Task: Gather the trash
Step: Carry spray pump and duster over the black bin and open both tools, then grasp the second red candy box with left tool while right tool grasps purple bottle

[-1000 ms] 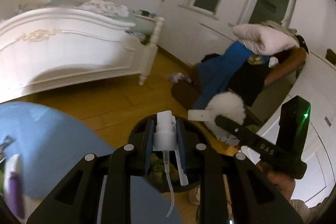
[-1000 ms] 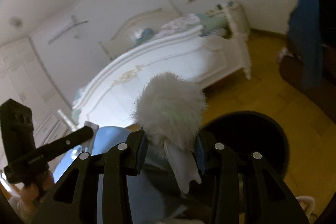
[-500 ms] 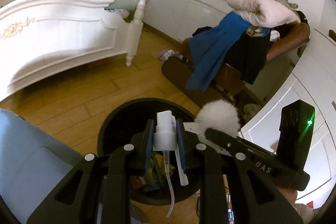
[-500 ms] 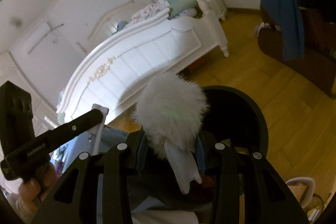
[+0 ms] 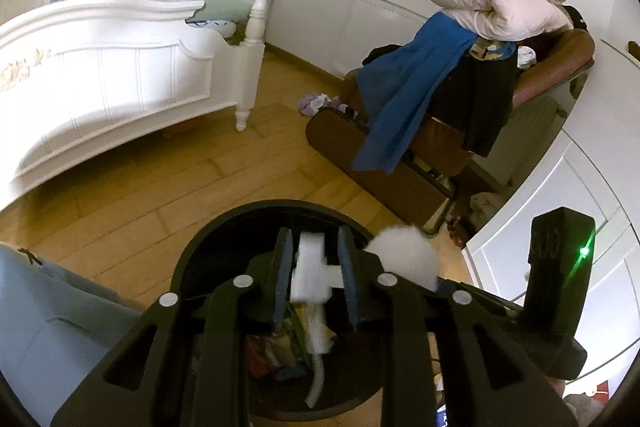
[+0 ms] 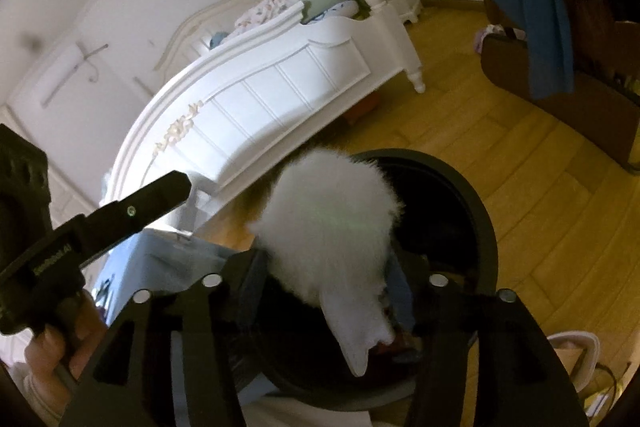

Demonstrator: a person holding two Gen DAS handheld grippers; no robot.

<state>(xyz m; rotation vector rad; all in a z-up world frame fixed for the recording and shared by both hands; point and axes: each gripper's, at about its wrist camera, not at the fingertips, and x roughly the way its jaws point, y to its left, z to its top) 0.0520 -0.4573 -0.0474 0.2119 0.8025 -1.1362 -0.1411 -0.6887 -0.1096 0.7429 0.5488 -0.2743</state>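
Left wrist view: a black bin (image 5: 192, 263) sits below the opening left gripper (image 5: 316, 275), a white pump (image 5: 310, 271) loose between its jaws, wrappers (image 5: 280, 351) inside. Alongside, the right gripper (image 6: 328, 279) spreads, releasing a pom-pom (image 6: 328, 223) above the bin.

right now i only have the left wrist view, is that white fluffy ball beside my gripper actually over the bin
Observer: Yes. In the right wrist view the fluffy pom-pom hangs over the mouth of the black bin.
Operator: is the right gripper clamped on it
Observer: The right gripper has its jaws opening, with the pom-pom between them and apparently no longer pinched.
Operator: anything dangling off it
Observer: A flat white tag hangs from its underside, pointing down into the bin.
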